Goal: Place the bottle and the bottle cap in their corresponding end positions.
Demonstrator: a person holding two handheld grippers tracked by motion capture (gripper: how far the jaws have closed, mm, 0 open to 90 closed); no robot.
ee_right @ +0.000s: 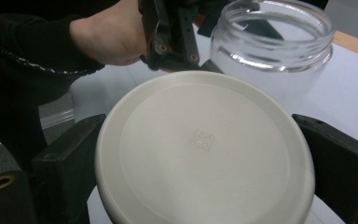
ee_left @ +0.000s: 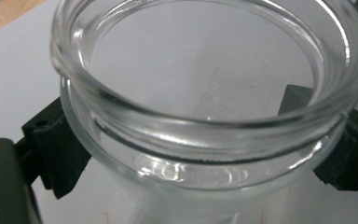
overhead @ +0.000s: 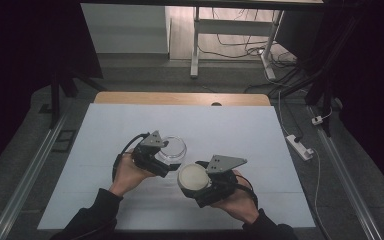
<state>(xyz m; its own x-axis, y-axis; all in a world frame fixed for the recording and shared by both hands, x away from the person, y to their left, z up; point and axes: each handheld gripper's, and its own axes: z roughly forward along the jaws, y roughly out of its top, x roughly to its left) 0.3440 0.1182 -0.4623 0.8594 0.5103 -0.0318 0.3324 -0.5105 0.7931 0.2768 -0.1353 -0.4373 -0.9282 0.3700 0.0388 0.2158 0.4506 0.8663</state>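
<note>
The left gripper [overhead: 166, 161] was clamped on the clear glass jar [overhead: 172, 148], one black jaw pressed to each side of the wall just below the rim, as its own view confirmed [ee_left: 205, 135]. The jar stood upright on the white table sheet [overhead: 230, 125], mouth open and nothing visible inside (the sheet read plainly through the glass). The person's left hand [overhead: 130, 172] held that gripper from the near side, with its cable looping back over the wrist.

The right gripper [overhead: 196, 186] was closed on the cream round lid [overhead: 193, 176], the jaws bearing on opposite edges of the disc; in the right gripper view [ee_right: 205, 154] the lid sat squarely between them, flat face toward the camera, with a small embossed square mark near its centre. The lid was held just beside the jar on the person's right and nearer to the person, the two close together; whether they touched could not be told. The right hand [overhead: 237, 202] gripped from below.

The sheet covered a wooden table [overhead: 180, 98], of which a strip showed at the far edge. Beyond it stood a white desk frame [overhead: 196, 40] with loose cables on the floor.
</note>
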